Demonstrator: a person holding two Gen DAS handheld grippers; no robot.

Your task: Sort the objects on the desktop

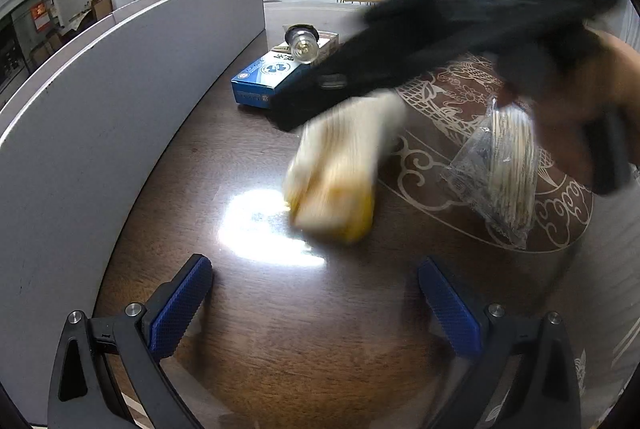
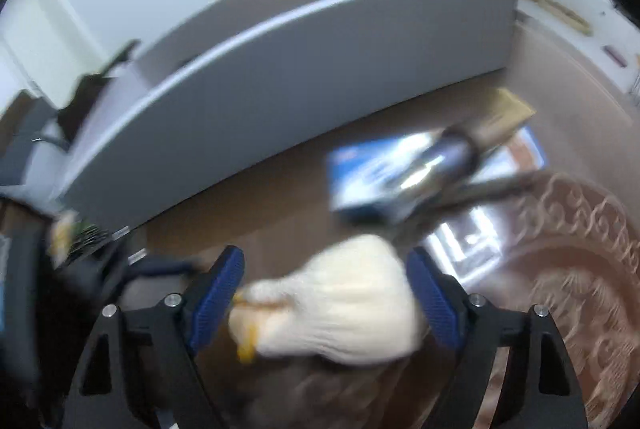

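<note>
From the left wrist, the left gripper hangs released over bare dark table, holding nothing, probably waiting its turn; ahead a blurred white-and-yellow glove sits under the dark right gripper; a clear bag of sticks lies beside it; a light bulb rests on a blue box against the grey partition.

From the right wrist, the glove lies between the right gripper's blue pads; motion blur hides whether they pinch it; I cannot tell.
</note>
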